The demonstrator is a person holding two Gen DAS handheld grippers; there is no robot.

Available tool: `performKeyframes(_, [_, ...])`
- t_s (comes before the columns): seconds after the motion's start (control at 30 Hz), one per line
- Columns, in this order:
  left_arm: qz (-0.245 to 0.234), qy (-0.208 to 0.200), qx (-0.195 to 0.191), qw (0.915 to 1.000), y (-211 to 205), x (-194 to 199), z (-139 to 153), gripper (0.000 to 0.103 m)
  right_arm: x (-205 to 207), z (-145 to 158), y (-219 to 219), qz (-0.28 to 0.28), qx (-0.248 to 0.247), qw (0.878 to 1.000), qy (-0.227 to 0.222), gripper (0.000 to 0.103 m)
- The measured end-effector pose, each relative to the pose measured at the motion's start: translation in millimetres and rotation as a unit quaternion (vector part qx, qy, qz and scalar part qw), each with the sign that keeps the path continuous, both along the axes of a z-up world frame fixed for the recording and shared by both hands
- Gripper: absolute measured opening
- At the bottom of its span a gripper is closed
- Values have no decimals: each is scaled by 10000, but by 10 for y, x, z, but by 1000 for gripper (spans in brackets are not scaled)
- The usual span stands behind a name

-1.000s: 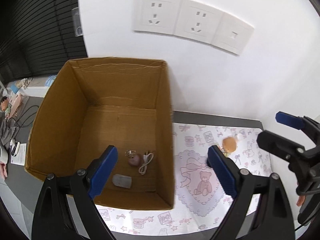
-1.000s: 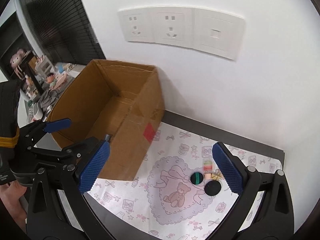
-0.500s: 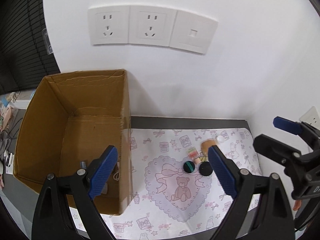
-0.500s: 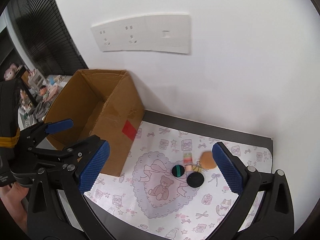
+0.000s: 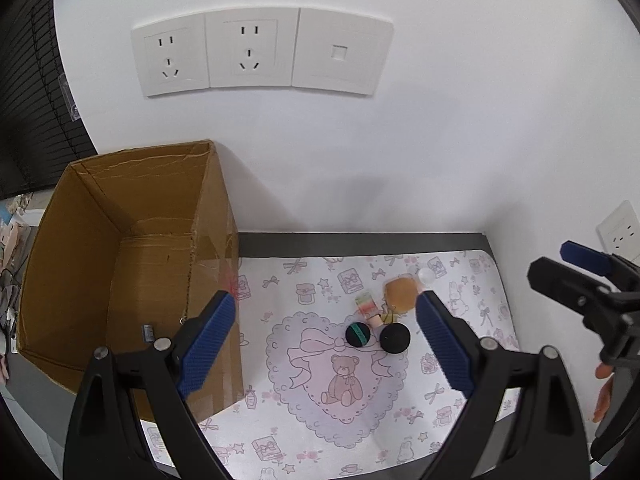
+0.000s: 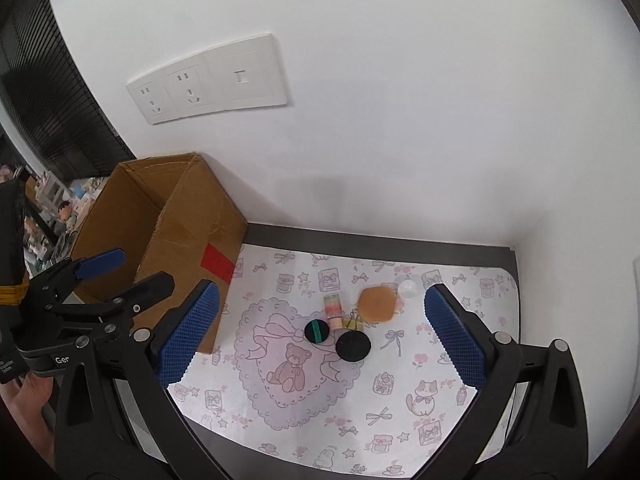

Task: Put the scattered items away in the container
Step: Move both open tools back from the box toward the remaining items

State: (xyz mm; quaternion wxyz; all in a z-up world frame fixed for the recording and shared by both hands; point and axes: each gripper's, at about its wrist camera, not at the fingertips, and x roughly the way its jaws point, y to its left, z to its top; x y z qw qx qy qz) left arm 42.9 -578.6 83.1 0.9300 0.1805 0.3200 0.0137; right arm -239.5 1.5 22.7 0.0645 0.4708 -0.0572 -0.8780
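Note:
An open cardboard box (image 5: 76, 264) (image 6: 168, 220) stands at the left of a patterned mat (image 5: 344, 412) (image 6: 400, 420). On the mat lie a black round disc (image 5: 395, 338) (image 6: 353, 346), a black disc with a green stripe (image 5: 357, 334) (image 6: 317, 330), a small pastel tube (image 5: 367, 308) (image 6: 333, 309), an orange pad (image 5: 400, 291) (image 6: 377, 303) and a small clear ball (image 5: 425, 275) (image 6: 408, 288). My left gripper (image 5: 324, 344) (image 6: 124, 268) is open and empty above the mat's left part. My right gripper (image 6: 322, 338) (image 5: 560, 264) is open and empty above the items.
A white wall with a socket panel (image 5: 260, 56) (image 6: 208, 80) stands right behind the mat. A side wall (image 5: 580, 160) closes the right. A small dark item (image 5: 149, 332) lies inside the box. Cluttered shelves (image 6: 48, 208) lie far left.
Both grippers have swung right, away from the box and toward the items on the mat. The box interior has slid out of the left wrist view's centre. Both stay open.

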Motion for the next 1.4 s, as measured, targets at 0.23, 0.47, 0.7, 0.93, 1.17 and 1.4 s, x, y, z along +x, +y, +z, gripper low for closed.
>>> performKeyframes(0.23, [174, 100, -8, 9998, -164, 28, -141, 91, 71, -73, 185, -43, -135, 9999, -67, 103])
performKeyframes(0.47, [374, 220, -12, 9991, -292, 83, -350, 91, 117, -239, 313, -82, -168, 9996, -205, 103])
performKeyframes(0.7, [560, 333, -40, 9979, -292, 169, -513, 91, 86, -350, 436, -172, -177, 9992, -329, 103])
performKeyframes(0.93, [831, 454, -150, 9954, -237, 303, -686, 91, -4, -548, 529, -215, -174, 9982, -529, 103])
performKeyframes(1.17, [1266, 722, -308, 9888, -84, 495, -1095, 91, -104, -989, 644, -304, -328, 9948, -920, 103])
performKeyframes(1.4, [1666, 1046, -489, 9792, 44, 663, -1567, 91, -194, -1379, 715, -254, -265, 9917, -1233, 103])
